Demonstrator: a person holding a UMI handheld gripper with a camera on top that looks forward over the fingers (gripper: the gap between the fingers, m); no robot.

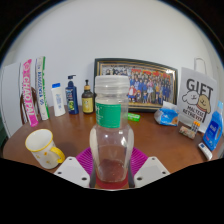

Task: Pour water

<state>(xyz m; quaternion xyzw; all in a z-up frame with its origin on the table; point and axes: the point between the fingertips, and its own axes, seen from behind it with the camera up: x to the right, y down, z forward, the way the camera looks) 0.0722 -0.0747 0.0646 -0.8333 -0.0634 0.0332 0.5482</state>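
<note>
Wooden table [150, 140]; "GIFT" bag [197, 100]; gripper [111, 168] seemingly clamps bottle [111, 125].

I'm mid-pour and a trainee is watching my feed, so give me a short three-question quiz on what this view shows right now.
1. True or false: the clear bottle with the white cap stands between the fingers of the gripper.
2. Which thing lies to the left of the bottle, on the wooden table? A) a framed group photo B) a yellow-and-white paper cup C) a gift bag
3. Fill in: behind the bottle, leaning at the wall, stands a framed ____.

Key: 1 true; 2 B, the paper cup, tipped over; 3 photo, the framed group photo.
</note>
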